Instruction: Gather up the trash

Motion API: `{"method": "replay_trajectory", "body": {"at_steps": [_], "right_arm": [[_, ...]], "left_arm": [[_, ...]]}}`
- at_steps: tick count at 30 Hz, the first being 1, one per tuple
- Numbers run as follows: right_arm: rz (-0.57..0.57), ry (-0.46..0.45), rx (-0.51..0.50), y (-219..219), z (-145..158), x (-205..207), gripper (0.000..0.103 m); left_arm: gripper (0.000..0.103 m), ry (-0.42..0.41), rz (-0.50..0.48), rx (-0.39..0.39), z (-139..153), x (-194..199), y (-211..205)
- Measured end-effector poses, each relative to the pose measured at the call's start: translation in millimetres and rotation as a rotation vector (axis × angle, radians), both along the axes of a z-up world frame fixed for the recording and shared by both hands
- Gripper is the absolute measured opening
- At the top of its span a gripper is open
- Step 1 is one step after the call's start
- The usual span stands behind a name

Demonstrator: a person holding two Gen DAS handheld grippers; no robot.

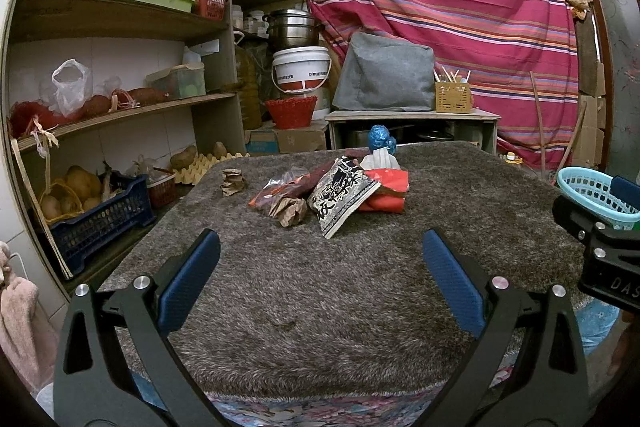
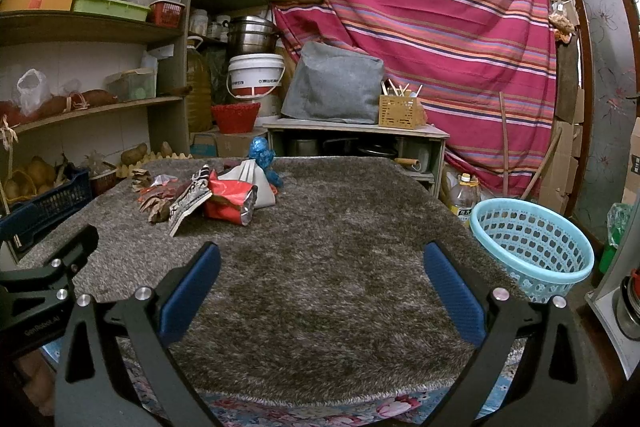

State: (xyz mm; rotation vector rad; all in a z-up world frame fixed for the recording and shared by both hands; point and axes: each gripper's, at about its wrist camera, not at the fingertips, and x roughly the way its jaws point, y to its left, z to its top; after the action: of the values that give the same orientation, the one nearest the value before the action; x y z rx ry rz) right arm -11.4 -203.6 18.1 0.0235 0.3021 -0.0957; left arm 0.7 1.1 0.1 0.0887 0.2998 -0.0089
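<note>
Shaggy grey carpet (image 1: pixel 320 287) is seen between the wide-open, empty jaws of the left gripper (image 1: pixel 320 283); the trash pile (image 1: pixel 332 193) lies well beyond them, and light wrappers could be scattered by a clumsy grab. From the right gripper (image 2: pixel 320 287), likewise spread and empty, the blue basket (image 2: pixel 532 247) beyond its right jaw appears empty and could be tipped off the edge.

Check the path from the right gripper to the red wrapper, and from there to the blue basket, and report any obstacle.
Nothing visible blocks either stretch. Bare shaggy mat lies between the open right gripper and the red wrapper. From the wrapper to the blue basket at the mat's right edge, the mat is also bare.
</note>
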Motion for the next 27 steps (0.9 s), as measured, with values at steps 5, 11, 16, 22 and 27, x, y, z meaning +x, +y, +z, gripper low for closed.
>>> {"method": "replay_trajectory", "body": {"at_steps": [5,11,16,22,27], "right_arm": [[0.0,0.001,-0.001,0.4,-0.2,-0.1,0.099],[0.0,0.002,-0.002,1.2,-0.8,0.6,0.099],[-0.001,0.002,-0.003,1.5,-1.4,1.3,0.099],[0.0,0.002,-0.002,1.5,-1.8,1.7,0.099],[-0.001,0.004,-0.001,1.6,-2.1,1.9,0.099]], "left_arm": [[0.098,-0.001,0.001,0.005,-0.4,-0.4,-1.5],[0.098,-0.002,-0.001,0.004,-0.2,-0.9,-1.1],[0.098,0.0,0.0,-0.001,-4.9,4.4,-1.0],[0.098,0.001,-0.001,-0.001,-8.7,9.0,-2.0],[0.098,-0.003,0.001,0.002,-1.7,0.3,-2.1]]}}
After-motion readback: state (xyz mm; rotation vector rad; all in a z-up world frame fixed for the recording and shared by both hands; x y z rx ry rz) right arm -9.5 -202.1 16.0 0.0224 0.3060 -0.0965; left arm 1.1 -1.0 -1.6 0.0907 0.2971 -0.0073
